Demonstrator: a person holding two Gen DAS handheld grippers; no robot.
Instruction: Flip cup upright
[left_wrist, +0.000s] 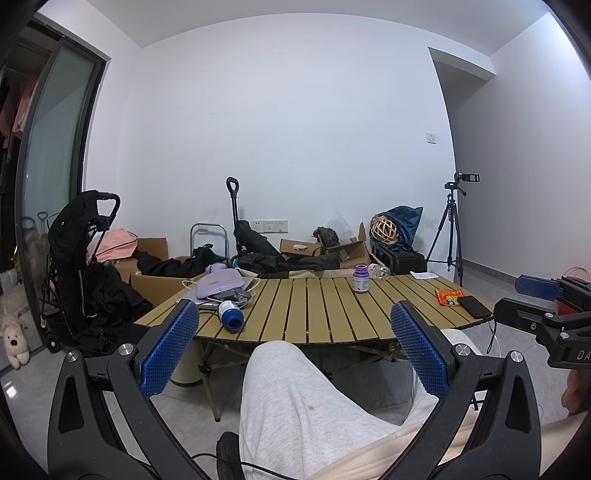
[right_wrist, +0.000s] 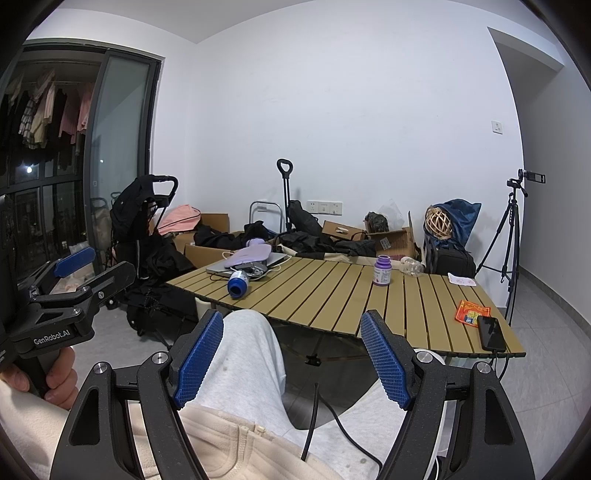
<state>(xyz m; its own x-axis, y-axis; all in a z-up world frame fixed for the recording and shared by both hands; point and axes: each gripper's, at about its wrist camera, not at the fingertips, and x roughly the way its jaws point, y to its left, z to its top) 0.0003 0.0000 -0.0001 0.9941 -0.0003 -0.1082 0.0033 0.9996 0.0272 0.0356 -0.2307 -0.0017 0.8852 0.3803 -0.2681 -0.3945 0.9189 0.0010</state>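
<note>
From the left wrist camera, the left gripper (left_wrist: 293, 332) is spread wide with nothing between its blue pads (left_wrist: 168, 350), held low over the person's knee (left_wrist: 291, 387) in grey trousers, short of the slatted table (left_wrist: 314, 306). The cup (left_wrist: 229, 314), white with a blue rim, lies on its side near the table's left front edge, its open mouth facing the camera. Just behind it sit a lilac pouch (left_wrist: 221, 282) and a laptop with cables. A purple bottle (left_wrist: 360, 278) stands upright farther back, toward the middle right, and an orange packet (left_wrist: 448, 296) lies beside a dark phone (left_wrist: 474, 306) at the right edge. The right gripper (left_wrist: 532, 295) enters from the right, level with the table edge (seen side-on, its blue pad and black finger stand apart).

From the right wrist camera, the right gripper (right_wrist: 291, 358) is likewise released, its pads (right_wrist: 386, 363) well apart and empty above the knee (right_wrist: 243, 362). The cup (right_wrist: 237, 283) lies tipped over on the table's (right_wrist: 332, 295) left side, well apart from both grippers. The purple bottle (right_wrist: 382, 270) stands beyond the centre; the phone (right_wrist: 491, 333) lies at the near right corner, touching the packet (right_wrist: 471, 312). The left gripper (right_wrist: 94, 267) shows at the left, gripped by a hand (right_wrist: 55, 376).
</note>
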